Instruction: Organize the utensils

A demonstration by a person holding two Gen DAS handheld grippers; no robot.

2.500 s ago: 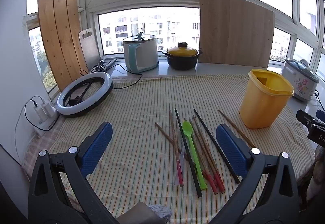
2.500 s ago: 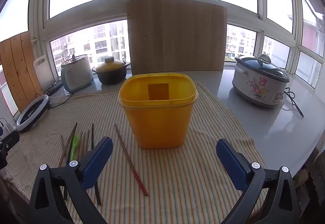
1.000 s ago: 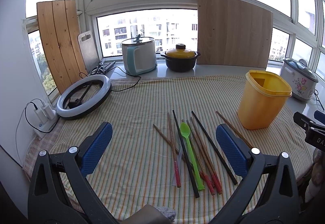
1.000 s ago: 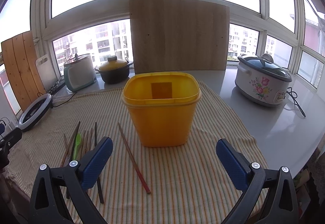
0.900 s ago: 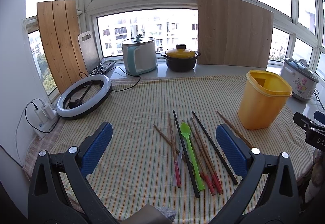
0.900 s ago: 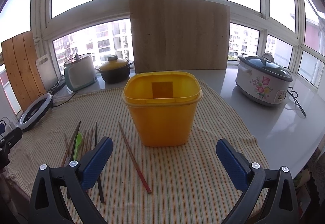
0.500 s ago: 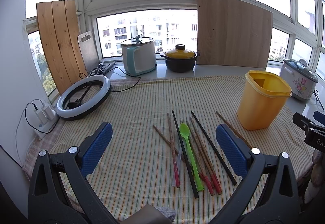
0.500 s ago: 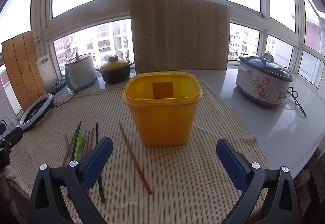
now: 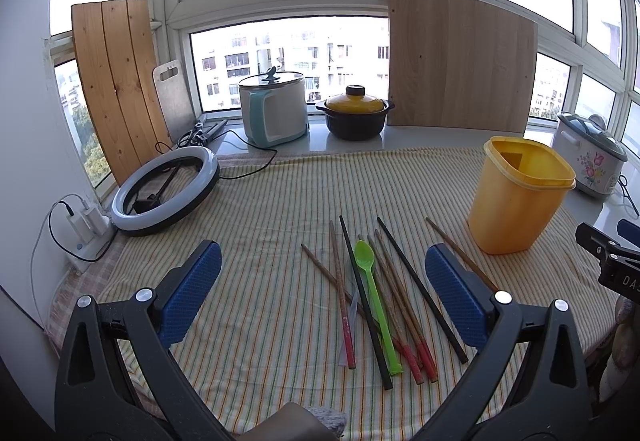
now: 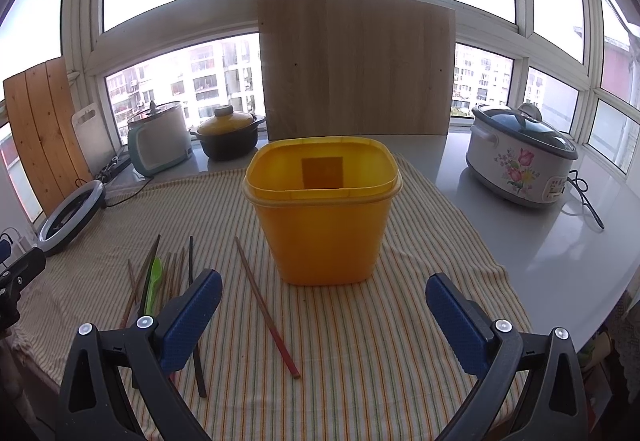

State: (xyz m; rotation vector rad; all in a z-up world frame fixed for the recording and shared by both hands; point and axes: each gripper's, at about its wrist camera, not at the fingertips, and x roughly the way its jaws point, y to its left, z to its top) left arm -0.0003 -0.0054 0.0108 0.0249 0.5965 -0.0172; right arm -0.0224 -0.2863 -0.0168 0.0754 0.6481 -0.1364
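On the striped cloth (image 9: 260,241) by the windows stands a yellow tub (image 10: 322,209), squarish with rounded corners and a thick rim, smooth plastic; from the right wrist view its inside shows bare walls and a darker square patch on the far wall, with nothing in it that I can see; on the sill behind sit a black pot (image 9: 354,117) with a yellow lid, a white-and-teal cooker (image 9: 274,109) under a glass lid, and a white flowered cooker (image 10: 520,161) with a dark lid, all closed, so their contents are hidden.

The only lettering I can make out is "DA" on the black body of the right gripper (image 10: 322,317), seen at the edge of the left view; the rest is cut off.

The utensils lie loose on the cloth left of the tub: a slim green spoon (image 9: 376,305) among thin chopsticks (image 9: 400,301), some black, some brown wood with red ends, fanned and crossing; one brown chopstick (image 10: 266,307) lies apart, just beside the tub.

Two wooden boards lean on the glass; a ring light (image 9: 166,189) lies flat at the cloth's left edge.

The left gripper (image 9: 322,297) hovers over the chopsticks, blue ribbed pads spread wide, grasping nothing; the right gripper faces the tub, likewise spread and empty.
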